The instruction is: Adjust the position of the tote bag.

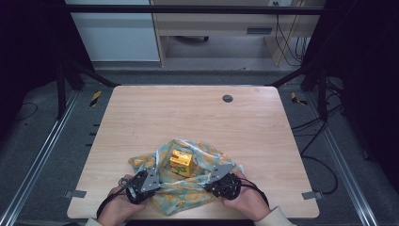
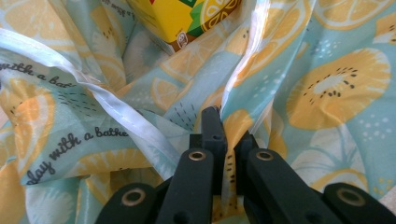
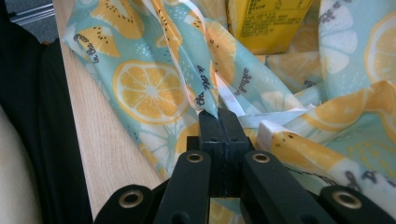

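Fingers of both grippers are pinched tight on a fruit-print cloth [image 1: 186, 188] that lies crumpled at the near edge of the desk [image 1: 141, 113]. From the high view, the left gripper [image 1: 151, 175] bites the cloth's left side and the right gripper [image 1: 212, 175] its right side, each held in a hand coming in from below. A yellow juice carton [image 1: 181, 162] stands on the cloth between the two grippers, a little farther from the person.

Along the left gripper view, the left gripper [image 2: 224, 126] has a raised fold of the cloth [image 2: 327, 93] clamped between its black fingers [image 2: 212, 128], beside a white hemmed edge; the carton [image 2: 182, 18] sits just beyond at the top.

Along the right gripper view, the right gripper [image 3: 218, 119] is closed on a gathered ridge of cloth [image 3: 149, 88], its fingers [image 3: 208, 128] pressed together with the fabric's hem between them. The carton [image 3: 268, 23] stands just beyond, and the desk's wooden edge [image 3: 102, 149] runs along the left.
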